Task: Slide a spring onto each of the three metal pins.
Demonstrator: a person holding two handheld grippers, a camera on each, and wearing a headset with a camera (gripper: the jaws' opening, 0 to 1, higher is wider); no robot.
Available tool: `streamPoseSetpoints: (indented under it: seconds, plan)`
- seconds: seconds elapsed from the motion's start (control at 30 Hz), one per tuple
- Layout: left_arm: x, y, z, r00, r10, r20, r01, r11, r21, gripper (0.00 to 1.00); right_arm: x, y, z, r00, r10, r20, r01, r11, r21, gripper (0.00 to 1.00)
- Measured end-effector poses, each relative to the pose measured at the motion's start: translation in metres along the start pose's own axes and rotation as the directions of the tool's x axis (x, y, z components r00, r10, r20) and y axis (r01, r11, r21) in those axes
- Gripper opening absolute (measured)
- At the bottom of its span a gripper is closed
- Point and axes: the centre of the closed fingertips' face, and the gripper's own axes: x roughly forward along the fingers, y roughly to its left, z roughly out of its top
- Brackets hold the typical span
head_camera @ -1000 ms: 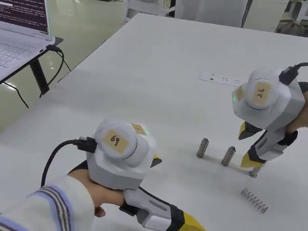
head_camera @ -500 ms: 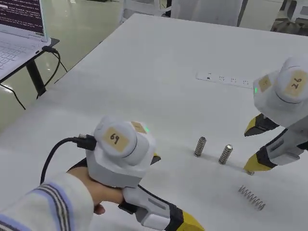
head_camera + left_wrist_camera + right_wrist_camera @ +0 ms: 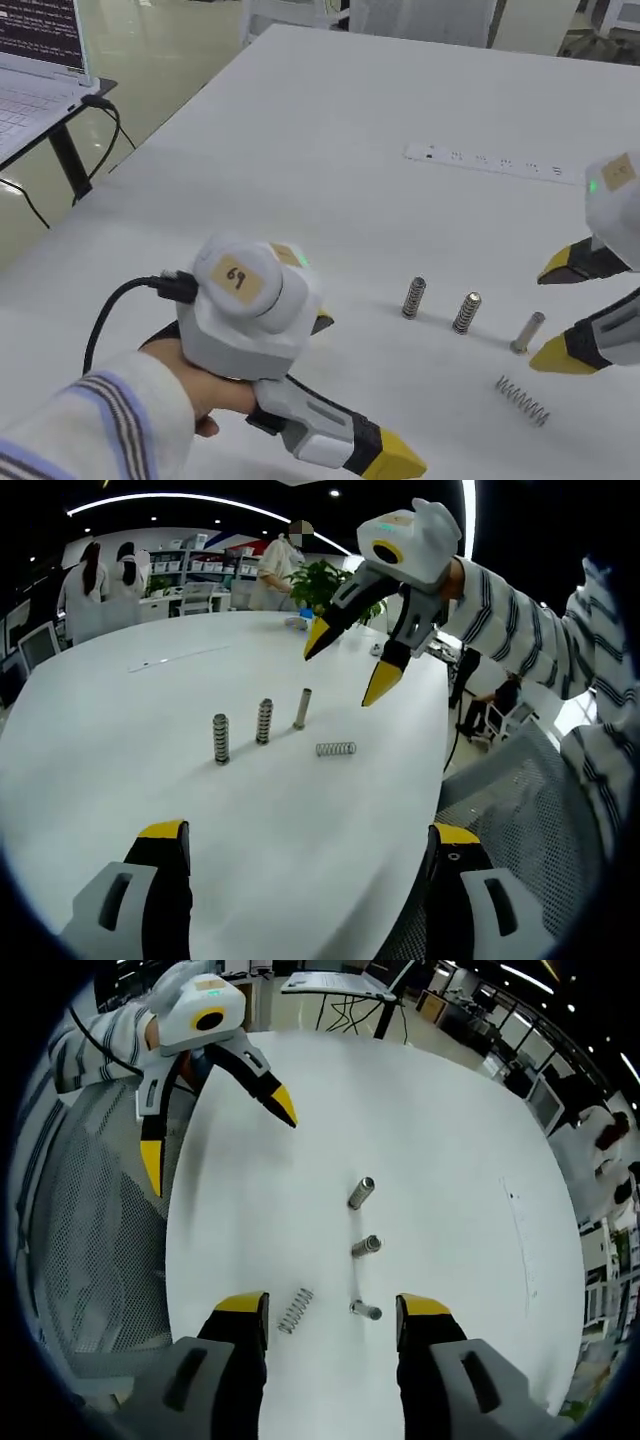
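Observation:
Three metal pins stand in a row on the white table (image 3: 300, 170). The left pin (image 3: 414, 297) and the middle pin (image 3: 466, 312) each wear a spring. The right pin (image 3: 527, 332) is bare. A loose spring (image 3: 522, 400) lies flat just in front of it. My right gripper (image 3: 552, 313) hovers open right of the bare pin, not touching it. My left gripper (image 3: 360, 395) is open at the near left, well apart from the pins. In the right gripper view the bare pin (image 3: 366, 1310) and the loose spring (image 3: 295, 1310) lie between my open jaws.
A white power strip (image 3: 490, 163) lies behind the pins. A laptop (image 3: 40, 60) sits on a stand off the table's left edge, with cables hanging. A mesh chair (image 3: 90, 1260) is at the table's near side. People stand far back (image 3: 100, 575).
My right gripper has drawn back to the right and upward from the third pin, leaving the bare pin uncovered. The left gripper has held its place.

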Motion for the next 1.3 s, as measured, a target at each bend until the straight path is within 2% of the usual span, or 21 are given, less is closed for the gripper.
streamPoseSetpoints:
  seconds: [0.1,0.23,0.33,0.53,0.63,0.73,1.2,1.27,1.3]
  plan:
    - [0.0,0.0,0.0,1.0,-0.007,0.005,0.007,1.0,-0.008,0.96,-0.003,0.0,-0.002,0.9989,-0.034,0.033,0.033,0.999,0.029,0.53]
    - [-0.001,-0.001,0.002,0.9999,-0.011,0.011,0.011,1.0,-0.015,0.96,-0.006,0.008,0.002,0.9931,-0.046,0.108,0.034,0.993,0.111,0.58]
    - [-0.001,0.0,0.003,0.9998,-0.01,0.014,0.01,1.0,-0.017,0.98,-0.007,0.014,0.001,0.9887,-0.054,0.14,0.032,0.987,0.155,0.61]
    - [-0.003,0.007,0.003,0.9997,0.018,0.015,-0.018,1.0,-0.009,0.98,-0.008,0.024,-0.009,0.9852,-0.061,0.16,0.027,0.978,0.208,0.64]
    - [-0.004,0.009,0.004,0.9994,0.026,0.021,-0.026,1.0,-0.014,0.98,-0.01,0.027,-0.012,0.9797,-0.079,0.184,0.032,0.968,0.247,0.67]
    - [-0.004,0.009,0.004,0.9994,0.027,0.022,-0.027,0.999,-0.017,0.98,-0.013,0.026,-0.015,0.9736,-0.111,0.199,0.056,0.962,0.266,0.71]
    - [-0.003,0.008,0.003,0.9995,0.029,0.01,-0.029,0.999,-0.016,0.98,-0.014,0.039,-0.032,0.9594,-0.152,0.238,0.053,0.924,0.378,0.78]
    - [-0.003,0.008,0.002,0.9997,0.025,0.004,-0.025,1.0,-0.013,0.98,-0.014,0.043,-0.032,0.9546,-0.151,0.257,0.035,0.913,0.406,0.8]
    - [-0.003,0.007,0.002,0.9997,0.024,0.005,-0.024,1.0,-0.012,0.98,-0.015,0.044,-0.029,0.9452,-0.163,0.283,0.029,0.905,0.425,0.82]
